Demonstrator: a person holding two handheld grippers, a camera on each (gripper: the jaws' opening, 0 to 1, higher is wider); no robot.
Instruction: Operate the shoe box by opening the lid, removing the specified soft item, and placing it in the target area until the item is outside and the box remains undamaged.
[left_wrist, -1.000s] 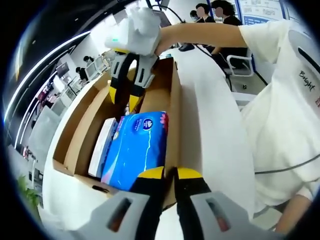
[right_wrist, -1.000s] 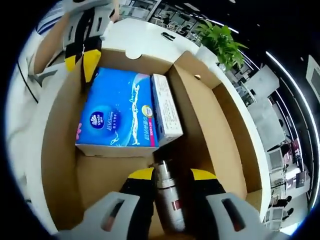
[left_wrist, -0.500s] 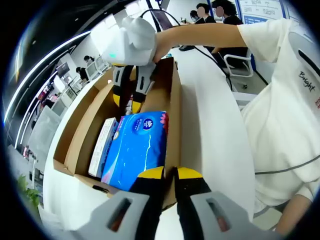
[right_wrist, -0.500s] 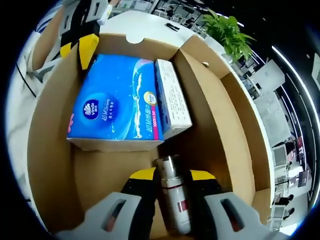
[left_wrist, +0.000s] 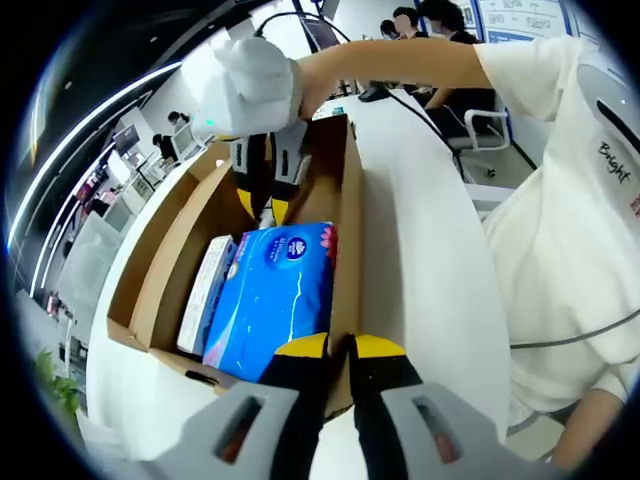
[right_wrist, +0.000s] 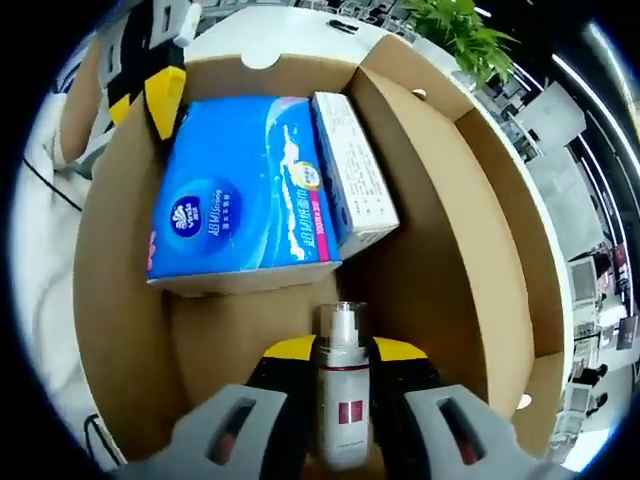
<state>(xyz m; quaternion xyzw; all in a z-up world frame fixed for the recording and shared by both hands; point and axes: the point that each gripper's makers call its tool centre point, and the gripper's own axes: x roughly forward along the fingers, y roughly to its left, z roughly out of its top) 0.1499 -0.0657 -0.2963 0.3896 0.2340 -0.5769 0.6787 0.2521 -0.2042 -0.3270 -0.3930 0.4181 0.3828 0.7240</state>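
Right gripper view: the right gripper (right_wrist: 338, 350) is clamped on a bottle (right_wrist: 340, 395) inside the open box (right_wrist: 120, 300). The left gripper (left_wrist: 338, 347), jaws together, pinches the box wall. The tissue pack (right_wrist: 240, 205) still lies against that wall; removal comes next.

Tissue pack (right_wrist: 245, 195) and carton (right_wrist: 352, 175) crowd the box's (right_wrist: 110, 300) far end.

plain brown cardboard box (right_wrist: 455, 230), inside and flaps. blue tissue pack (right_wrist: 240, 205) with white swirl pattern, round dark-blue logo, pink flower marks at one corner, magenta strip along one edge. white carton (right_wrist: 352, 188) with small grey print. silver bottle (right_wrist: 340, 385) with clear cap, dark red label. yellow-tipped black fingers on right gripper (right_wrist: 335, 352), grey body; same yellow, black and grey on left gripper (left_wrist: 340, 348). white glove (left_wrist: 245, 85). white table (left_wrist: 425, 260). white shirt (left_wrist: 570, 200) with dark lettering. green plant (right_wrist: 465, 35).
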